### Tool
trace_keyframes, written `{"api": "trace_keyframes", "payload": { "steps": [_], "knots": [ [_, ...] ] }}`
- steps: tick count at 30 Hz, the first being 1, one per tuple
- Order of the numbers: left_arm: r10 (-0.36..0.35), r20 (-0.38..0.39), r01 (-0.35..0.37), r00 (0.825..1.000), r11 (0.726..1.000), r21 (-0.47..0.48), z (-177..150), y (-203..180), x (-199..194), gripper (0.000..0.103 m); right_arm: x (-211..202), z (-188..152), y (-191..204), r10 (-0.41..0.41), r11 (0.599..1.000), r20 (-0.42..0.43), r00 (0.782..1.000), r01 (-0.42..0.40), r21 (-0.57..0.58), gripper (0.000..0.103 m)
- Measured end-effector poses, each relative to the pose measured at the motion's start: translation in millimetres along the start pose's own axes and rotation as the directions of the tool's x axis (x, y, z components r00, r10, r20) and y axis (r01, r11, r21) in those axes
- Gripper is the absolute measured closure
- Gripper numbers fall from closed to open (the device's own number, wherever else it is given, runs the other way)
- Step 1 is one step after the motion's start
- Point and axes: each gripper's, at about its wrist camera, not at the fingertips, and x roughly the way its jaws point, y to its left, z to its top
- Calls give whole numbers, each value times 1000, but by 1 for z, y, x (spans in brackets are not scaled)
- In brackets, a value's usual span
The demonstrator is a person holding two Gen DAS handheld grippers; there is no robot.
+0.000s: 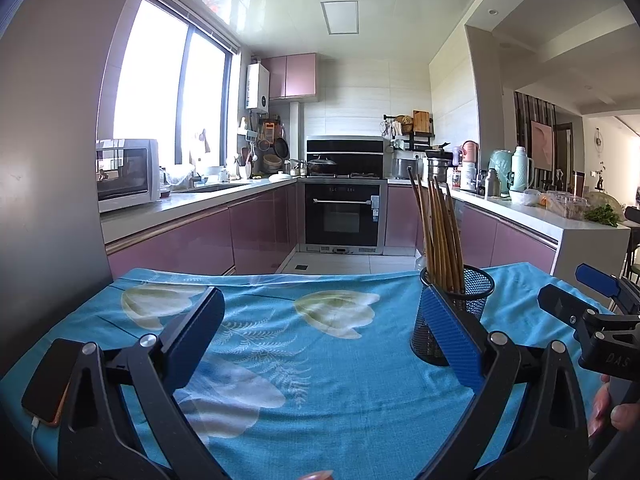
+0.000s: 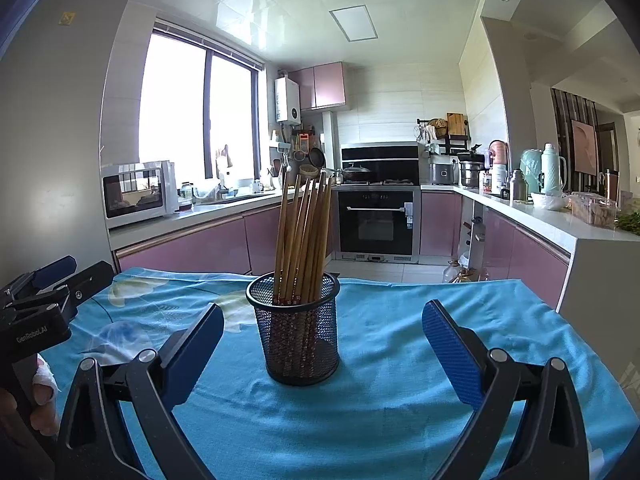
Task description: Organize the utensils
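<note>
Table under a blue floral cloth (image 2: 400, 400) filled the near half of both views, kitchen counters beyond. Black mesh cup (image 2: 298, 328) stood upright near the cloth's middle, holding a bundle of wooden chopsticks (image 2: 304, 236), long axes near vertical, tips fanned slightly and leaning right in the right wrist view. Nothing loose visible on the cloth, so the sorting looked about done, or not started.

Right gripper (image 2: 322, 344) spread wide, empty, the cup dead ahead between the lines of its fingers, slightly farther away. Left gripper (image 1: 332, 336) also wide and empty; in its view the cup (image 1: 454, 312) sat off to the right, partly behind the right finger. Right hand was the nearer and better lined up; a grab on the chopsticks would likely need a higher, top-down approach. Phone (image 1: 50, 382) on charge lay at the near left edge.
</note>
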Motion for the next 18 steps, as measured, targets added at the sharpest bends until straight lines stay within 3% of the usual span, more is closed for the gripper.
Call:
{"api": "trace_keyframes", "payload": {
  "steps": [18],
  "knots": [
    [5,0,-5,1000,1000,-1,1,1,-3,6,-1,1,0,-3,1000,1,1000,3,3,7]
  ]
}}
